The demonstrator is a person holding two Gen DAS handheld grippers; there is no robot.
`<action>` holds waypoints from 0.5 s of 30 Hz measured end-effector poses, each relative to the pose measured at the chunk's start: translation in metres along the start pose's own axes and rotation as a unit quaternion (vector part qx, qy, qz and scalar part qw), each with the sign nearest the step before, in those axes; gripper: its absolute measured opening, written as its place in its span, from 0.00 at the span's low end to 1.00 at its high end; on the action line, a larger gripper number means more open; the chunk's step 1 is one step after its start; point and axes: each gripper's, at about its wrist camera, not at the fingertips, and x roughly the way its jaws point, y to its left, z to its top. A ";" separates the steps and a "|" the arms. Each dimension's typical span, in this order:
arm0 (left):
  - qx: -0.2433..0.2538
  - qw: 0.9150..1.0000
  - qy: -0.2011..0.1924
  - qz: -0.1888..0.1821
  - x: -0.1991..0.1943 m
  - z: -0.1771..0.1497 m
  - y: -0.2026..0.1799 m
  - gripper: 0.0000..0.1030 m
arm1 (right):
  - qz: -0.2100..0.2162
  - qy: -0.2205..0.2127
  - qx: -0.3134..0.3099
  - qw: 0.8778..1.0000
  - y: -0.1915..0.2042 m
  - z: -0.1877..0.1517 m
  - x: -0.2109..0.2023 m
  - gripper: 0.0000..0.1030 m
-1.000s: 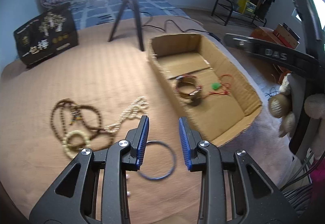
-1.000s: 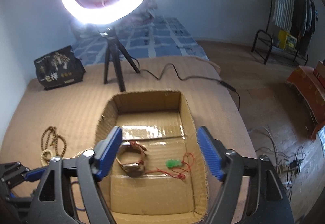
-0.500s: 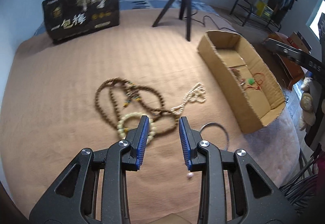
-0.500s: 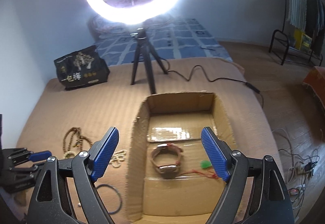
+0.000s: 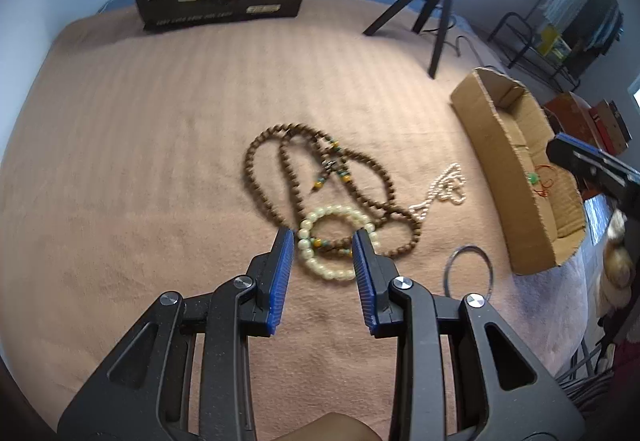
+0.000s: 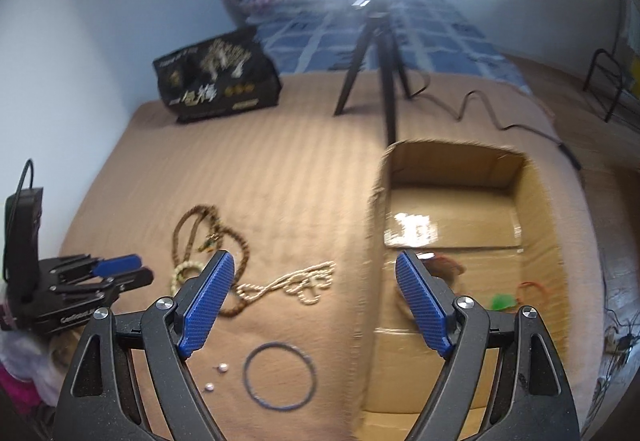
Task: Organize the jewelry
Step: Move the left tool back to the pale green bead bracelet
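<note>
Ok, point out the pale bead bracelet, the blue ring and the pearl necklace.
pale bead bracelet [image 5: 362, 217]: left wrist view, on its upper right beads.
blue ring [image 6: 280, 377]: right wrist view, on its near rim.
pearl necklace [image 6: 280, 285]: right wrist view, on its middle strand.

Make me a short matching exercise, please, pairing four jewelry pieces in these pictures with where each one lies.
Things:
1. pale bead bracelet
2. blue ring
3. green pendant
4. pearl necklace

Places:
A. inside the cardboard box
B. on the blanket, between the brown bead necklace and the box
C. framed between the left gripper's fingers
D. alone on the blanket, nearest the camera in the right wrist view

Pairs: 1-C, 2-D, 3-A, 4-B
</note>
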 end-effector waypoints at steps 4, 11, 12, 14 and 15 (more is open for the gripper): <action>-0.010 1.000 0.009 -0.002 0.009 -0.001 0.006 0.29 | 0.014 0.042 0.001 0.999 0.009 -0.004 0.020 0.67; -0.027 0.999 0.020 -0.022 0.020 -0.001 0.011 0.29 | 0.016 0.084 0.017 0.996 0.016 -0.009 0.044 0.49; -0.029 0.999 0.022 -0.024 0.022 -0.002 0.011 0.29 | 0.015 0.091 0.019 0.996 0.017 -0.009 0.048 0.48; -0.028 0.999 0.023 -0.026 0.023 -0.002 0.011 0.29 | 0.011 0.099 0.021 0.995 0.020 -0.010 0.054 0.46; -0.027 0.999 0.023 -0.027 0.023 -0.002 0.011 0.29 | 0.008 0.104 0.022 0.994 0.022 -0.010 0.057 0.45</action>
